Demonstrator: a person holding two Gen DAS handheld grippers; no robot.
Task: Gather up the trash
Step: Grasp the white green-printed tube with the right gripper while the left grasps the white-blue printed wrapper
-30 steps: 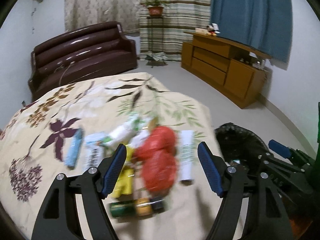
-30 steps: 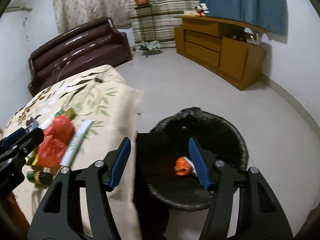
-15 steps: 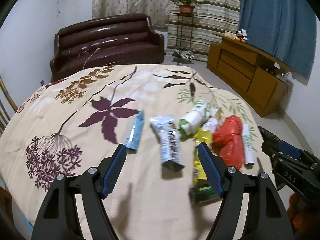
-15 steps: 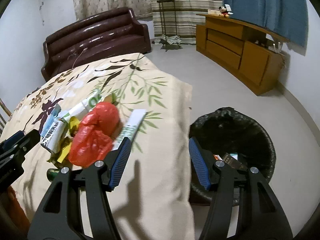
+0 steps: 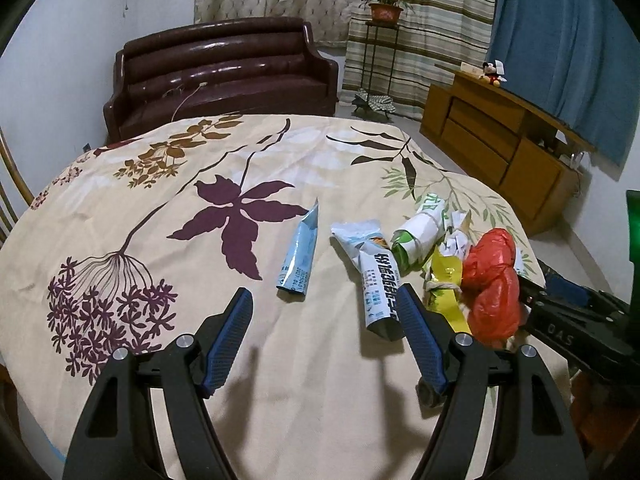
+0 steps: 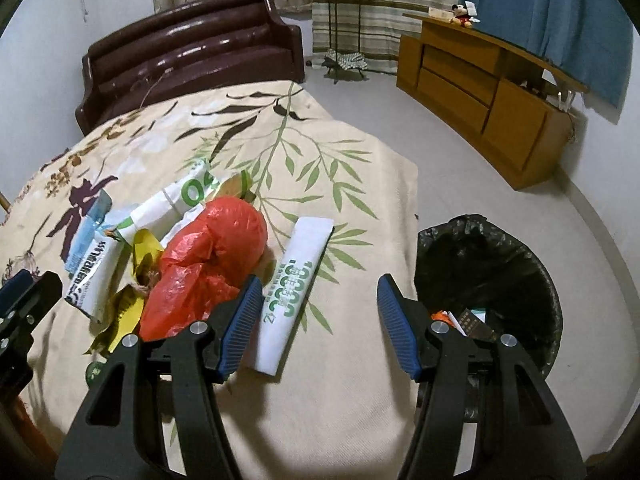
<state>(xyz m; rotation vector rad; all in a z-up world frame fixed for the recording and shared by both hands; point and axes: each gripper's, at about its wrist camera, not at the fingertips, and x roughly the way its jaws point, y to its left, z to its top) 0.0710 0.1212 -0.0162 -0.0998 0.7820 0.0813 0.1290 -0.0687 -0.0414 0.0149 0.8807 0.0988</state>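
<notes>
Trash lies on the flowered tablecloth (image 5: 168, 320): a light blue wrapper (image 5: 298, 254), a white-and-blue snack packet (image 5: 376, 276), a green-and-white paper roll (image 5: 420, 232), a yellow wrapper (image 5: 446, 284) and a red plastic bag (image 5: 490, 284). My left gripper (image 5: 322, 300) hovers open just in front of the blue wrapper and the packet, with nothing between its fingers. My right gripper (image 6: 318, 286) is open above a flat white wrapper with green print (image 6: 294, 284), beside the red bag (image 6: 212, 264). The bin with its black bag (image 6: 548, 280) stands on the floor to the right, with some trash inside.
A dark brown sofa (image 5: 220, 76) stands behind the table and a wooden cabinet (image 5: 500, 152) along the right wall. A plant stand (image 5: 384, 8) is by the curtains. A chair back (image 5: 8, 200) shows at the left edge. Bare floor (image 6: 400, 120) lies between table and cabinet.
Both grippers have swung left, away from the bin and over the table. The trash pile has slid to the right in the left view; the white wrapper now lies under the right gripper. Both stay open.
</notes>
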